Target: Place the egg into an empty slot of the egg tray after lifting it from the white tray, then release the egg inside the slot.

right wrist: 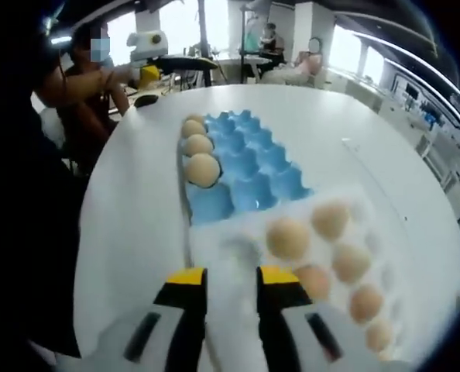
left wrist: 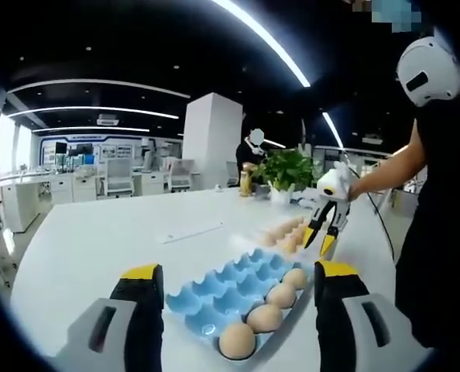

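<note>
A blue egg tray (left wrist: 238, 288) lies on the white table with several brown eggs (left wrist: 265, 318) in its near-right row; the other slots are bare. My left gripper (left wrist: 238, 270) hovers before it, jaws wide apart, holding nothing. Beyond it a white tray (left wrist: 286, 234) carries more eggs, and my right gripper (left wrist: 320, 240) points down over it. In the right gripper view, that gripper (right wrist: 233, 273) is open just above the white tray (right wrist: 238, 248), with an egg (right wrist: 288, 236) slightly ahead and right of its tips. The blue tray (right wrist: 249, 167) lies further on, and the left gripper (right wrist: 147, 74) hangs past it.
A potted plant (left wrist: 286, 170) and a bottle (left wrist: 246, 183) stand at the table's far edge. A person (left wrist: 252, 151) sits beyond them beside a white pillar (left wrist: 211, 139). A thin strip (left wrist: 193, 232) lies on the table (left wrist: 98, 240) left of the trays.
</note>
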Available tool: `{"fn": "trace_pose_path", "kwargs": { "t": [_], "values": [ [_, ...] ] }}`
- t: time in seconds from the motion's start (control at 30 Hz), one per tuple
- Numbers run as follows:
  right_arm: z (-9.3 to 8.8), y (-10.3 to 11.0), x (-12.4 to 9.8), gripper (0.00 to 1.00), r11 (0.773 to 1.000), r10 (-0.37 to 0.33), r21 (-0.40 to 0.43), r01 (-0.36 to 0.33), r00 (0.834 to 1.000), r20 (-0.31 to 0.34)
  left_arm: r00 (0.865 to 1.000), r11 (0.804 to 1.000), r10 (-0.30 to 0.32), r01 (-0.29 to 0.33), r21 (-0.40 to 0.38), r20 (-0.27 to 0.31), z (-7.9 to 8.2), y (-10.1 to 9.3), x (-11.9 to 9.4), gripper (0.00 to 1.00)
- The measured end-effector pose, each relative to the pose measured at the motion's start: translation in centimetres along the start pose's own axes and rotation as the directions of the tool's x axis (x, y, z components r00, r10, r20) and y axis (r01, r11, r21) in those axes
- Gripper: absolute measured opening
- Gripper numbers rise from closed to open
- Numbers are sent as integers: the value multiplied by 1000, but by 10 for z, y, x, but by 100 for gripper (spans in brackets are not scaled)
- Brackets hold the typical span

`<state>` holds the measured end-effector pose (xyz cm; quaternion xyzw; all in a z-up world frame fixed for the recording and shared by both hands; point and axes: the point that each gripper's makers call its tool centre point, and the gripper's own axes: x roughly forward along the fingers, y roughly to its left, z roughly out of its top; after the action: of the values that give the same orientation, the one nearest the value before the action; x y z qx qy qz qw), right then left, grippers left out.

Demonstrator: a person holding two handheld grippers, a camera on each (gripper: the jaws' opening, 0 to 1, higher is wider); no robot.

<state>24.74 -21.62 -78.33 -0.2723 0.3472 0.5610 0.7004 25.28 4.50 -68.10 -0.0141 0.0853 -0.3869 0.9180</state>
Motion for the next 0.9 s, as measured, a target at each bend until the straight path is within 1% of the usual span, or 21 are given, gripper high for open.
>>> {"fn": "trace_pose_path", "kwargs": {
  "t": [0.2, 0.47, 0.67, 0.7, 0.77, 0.9],
  "values": [
    [-12, -5, -10, 25, 999, -24, 22, 24, 1000, -9, 1000, 1000, -1, 1, -1, -4, -1, 0, 1, 79],
    [-35, -15, -28, 25, 996, -69, 53, 71, 997, -38, 1000, 1000, -6, 6, 4, -1, 0, -1, 2, 78],
    [-53, -22, -41, 26, 992, -107, 66, 112, 992, -72, 1000, 1000, 0, 1, 5, -1, 0, 0, 2, 78],
    [-55, -23, -44, 26, 990, -109, 79, 115, 992, -70, 1000, 1000, -1, 1, 3, -1, 1, -1, 3, 78],
    [-62, -25, -49, 26, 988, -123, 78, 130, 989, -87, 1000, 1000, -2, 2, 4, -2, 0, -1, 3, 78],
    [-71, -29, -56, 26, 985, -143, 82, 151, 984, -103, 1000, 1000, -5, 5, 5, 0, 1, -2, 4, 78]
  ]
}}
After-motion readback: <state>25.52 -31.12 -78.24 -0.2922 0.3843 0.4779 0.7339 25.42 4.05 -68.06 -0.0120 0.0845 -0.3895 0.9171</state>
